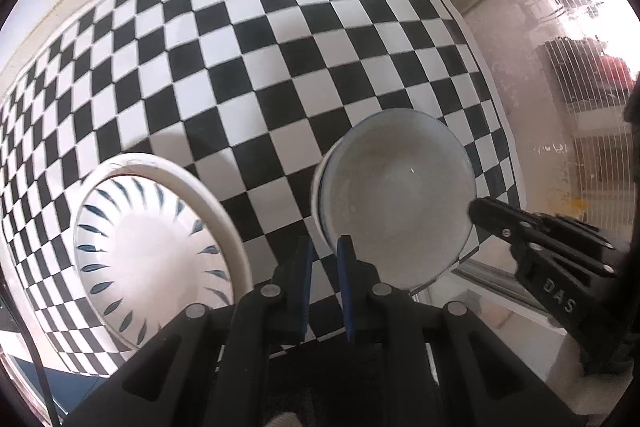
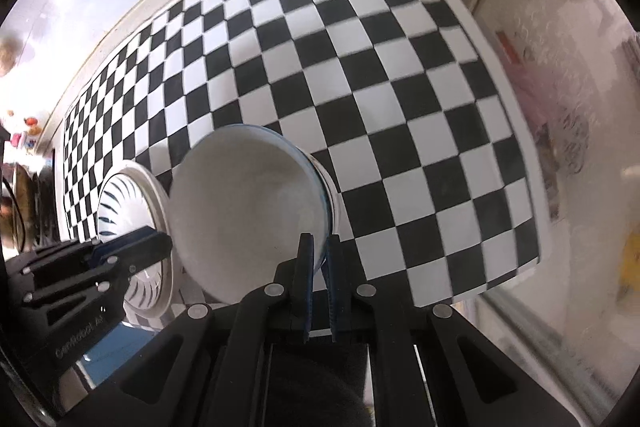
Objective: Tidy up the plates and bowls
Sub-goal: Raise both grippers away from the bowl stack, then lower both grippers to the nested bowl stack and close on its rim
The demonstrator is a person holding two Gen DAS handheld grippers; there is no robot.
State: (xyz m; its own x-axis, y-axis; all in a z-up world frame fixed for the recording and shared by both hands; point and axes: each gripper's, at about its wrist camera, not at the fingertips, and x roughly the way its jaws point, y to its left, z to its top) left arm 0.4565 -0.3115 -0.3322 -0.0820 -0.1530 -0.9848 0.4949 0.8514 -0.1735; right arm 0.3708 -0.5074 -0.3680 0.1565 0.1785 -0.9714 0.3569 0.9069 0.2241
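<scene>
A plain white bowl with a thin blue rim (image 1: 396, 203) (image 2: 248, 211) is held tilted above a black-and-white chequered cloth (image 1: 256, 39) (image 2: 360, 67). My right gripper (image 2: 320, 247) is shut on the bowl's rim; it shows at the right of the left wrist view (image 1: 480, 211). A white plate with blue leaf strokes (image 1: 148, 247) (image 2: 128, 227) lies on the cloth to the left. My left gripper (image 1: 322, 251) is nearly closed and empty, just left of the bowl's near rim; it also shows in the right wrist view (image 2: 160, 243).
The cloth ends at a wall behind and a table edge on the right (image 2: 536, 259). A window with blinds (image 1: 580, 107) is to the right. A black cable (image 1: 36, 359) hangs at lower left.
</scene>
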